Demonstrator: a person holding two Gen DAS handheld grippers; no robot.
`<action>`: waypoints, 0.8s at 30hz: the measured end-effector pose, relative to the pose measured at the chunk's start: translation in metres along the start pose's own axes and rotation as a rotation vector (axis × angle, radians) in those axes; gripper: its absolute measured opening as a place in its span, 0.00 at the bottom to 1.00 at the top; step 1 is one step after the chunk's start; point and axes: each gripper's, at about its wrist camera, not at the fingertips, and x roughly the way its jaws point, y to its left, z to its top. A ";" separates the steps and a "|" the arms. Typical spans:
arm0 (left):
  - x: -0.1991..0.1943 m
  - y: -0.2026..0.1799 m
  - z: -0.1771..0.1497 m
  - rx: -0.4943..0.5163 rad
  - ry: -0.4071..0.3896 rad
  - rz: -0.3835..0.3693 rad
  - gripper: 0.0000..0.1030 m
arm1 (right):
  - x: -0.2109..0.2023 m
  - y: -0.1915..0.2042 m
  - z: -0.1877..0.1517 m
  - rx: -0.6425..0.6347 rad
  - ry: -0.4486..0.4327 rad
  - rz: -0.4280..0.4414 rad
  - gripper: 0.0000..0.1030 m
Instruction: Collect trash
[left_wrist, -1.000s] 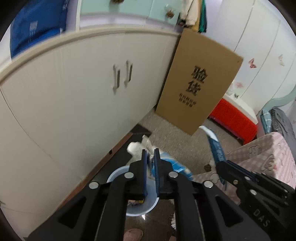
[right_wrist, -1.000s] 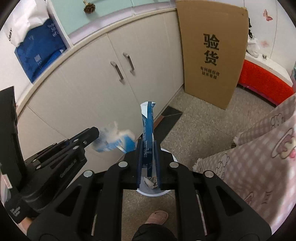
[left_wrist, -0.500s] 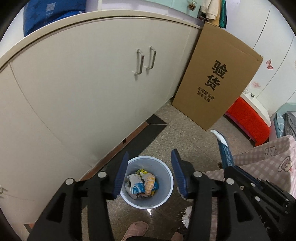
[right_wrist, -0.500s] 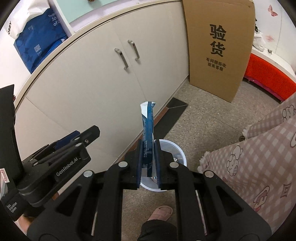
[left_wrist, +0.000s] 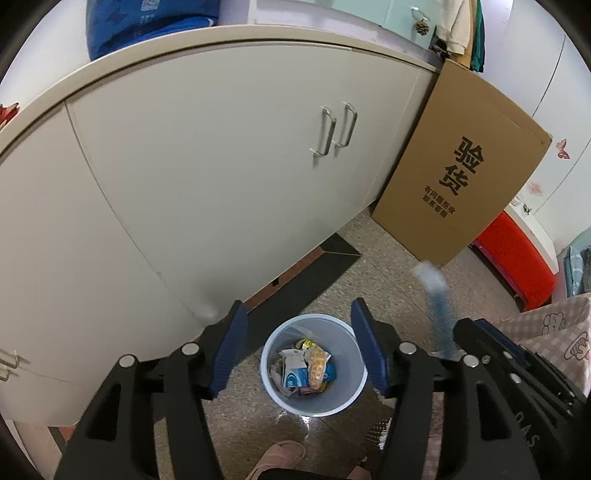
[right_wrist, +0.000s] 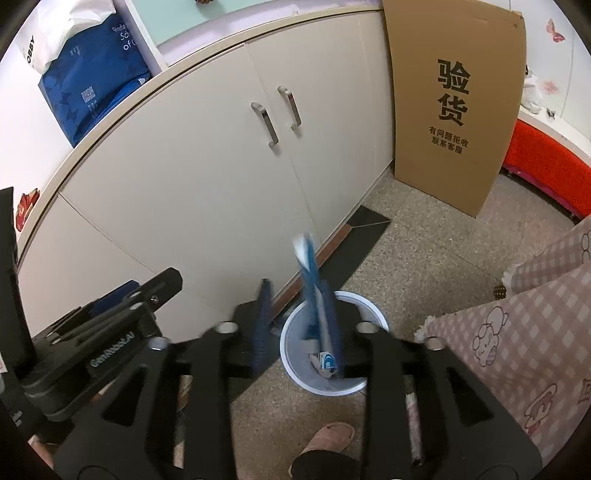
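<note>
In the left wrist view, the left gripper (left_wrist: 297, 343) hangs over the white bin (left_wrist: 345, 400) at lower centre, its jaws parting with nothing between them; crumpled wrappers (left_wrist: 304, 369) lie inside, too jumbled to tell apart. At right, a blue-and-white wrapper (left_wrist: 437, 308) is blurred. In the right wrist view, the right gripper (right_wrist: 299, 326) is smeared by motion, jaws widening; the wrapper (right_wrist: 317, 295) stands between them above the bin (right_wrist: 364, 306), contact with the pads unclear. A pink slipper (right_wrist: 327, 437) is cut off at bottom.
</note>
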 end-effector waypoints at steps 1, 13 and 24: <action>-0.001 0.001 0.000 -0.002 0.000 0.000 0.57 | -0.004 0.001 -0.001 -0.002 -0.007 -0.005 0.46; -0.082 -0.032 -0.014 0.080 -0.109 -0.045 0.65 | -0.130 -0.012 -0.031 0.035 -0.183 -0.109 0.53; -0.227 -0.089 -0.088 0.251 -0.333 -0.184 0.76 | -0.296 -0.024 -0.111 0.096 -0.436 -0.281 0.65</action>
